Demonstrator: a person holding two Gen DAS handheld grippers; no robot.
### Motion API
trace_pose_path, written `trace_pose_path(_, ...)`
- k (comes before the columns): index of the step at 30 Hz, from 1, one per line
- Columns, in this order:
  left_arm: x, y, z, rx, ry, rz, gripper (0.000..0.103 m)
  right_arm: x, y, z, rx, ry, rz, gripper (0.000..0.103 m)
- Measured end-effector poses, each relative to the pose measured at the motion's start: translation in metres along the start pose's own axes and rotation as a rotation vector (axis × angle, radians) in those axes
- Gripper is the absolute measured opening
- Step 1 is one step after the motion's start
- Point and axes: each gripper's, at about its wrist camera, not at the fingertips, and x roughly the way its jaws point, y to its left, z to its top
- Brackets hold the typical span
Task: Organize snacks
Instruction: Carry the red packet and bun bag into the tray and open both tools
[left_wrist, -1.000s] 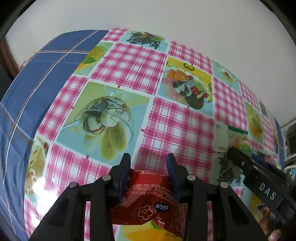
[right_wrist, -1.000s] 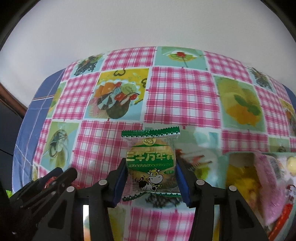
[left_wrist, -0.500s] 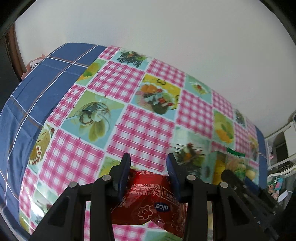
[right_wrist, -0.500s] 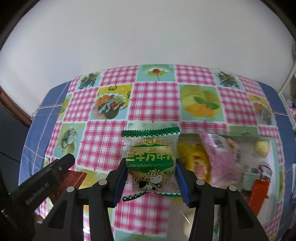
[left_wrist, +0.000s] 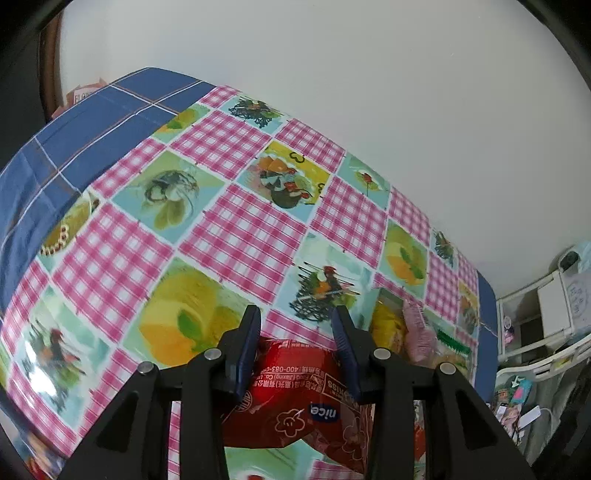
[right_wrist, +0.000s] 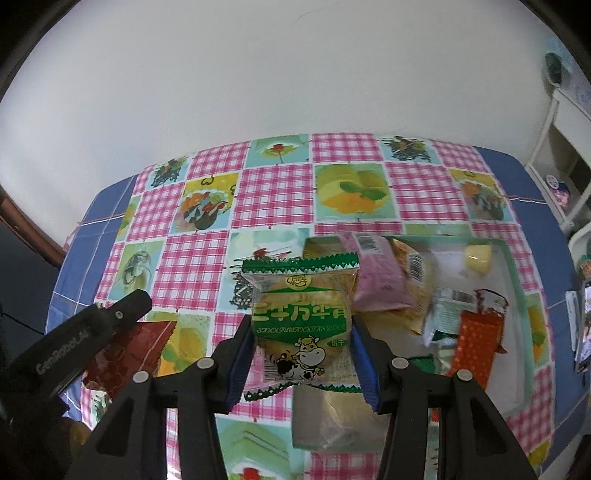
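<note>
1. The left tongs (left_wrist: 295, 328) are clamped on a red snack bag (left_wrist: 295, 398). The bag sits between the two blue pads and hangs down toward 6 o'clock in the left view.
2. The right tongs (right_wrist: 301, 347) are clamped on a green cow snack pack (right_wrist: 301, 328). The pack stands upright between the blue pads, and its green zigzag top pokes up toward 12 o'clock.
3. In the right view, the left tongs show at 9 o'clock as a black arm, and the red bag's corner peeks out just under it.
4. Both packs are held up above the table cloth (right_wrist: 273, 192), which has pink checks and food pictures.
5. At 3 o'clock from the green pack in the right view is a tray (right_wrist: 517, 273) with pale green walls.
6. In the tray are a pink pack (right_wrist: 376, 280), an orange pack (right_wrist: 476, 343) and a small yellow cup (right_wrist: 478, 256). The pink pack is just beside the green pack's top corner.
7. In the left view the pink pack (left_wrist: 419, 332) shows at 3 o'clock, just past the right pad.
8. A white shelf (left_wrist: 546, 321) stands far off at 3 o'clock, beside the table.
</note>
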Motion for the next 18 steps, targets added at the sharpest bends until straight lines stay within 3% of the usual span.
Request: trace_pose_path(18,0.006,-0.069,-0.042,0.188,-0.011,-0.018,0.042,-0.014,-0.048,-0.012,0.026,0.002,-0.049,0.053)
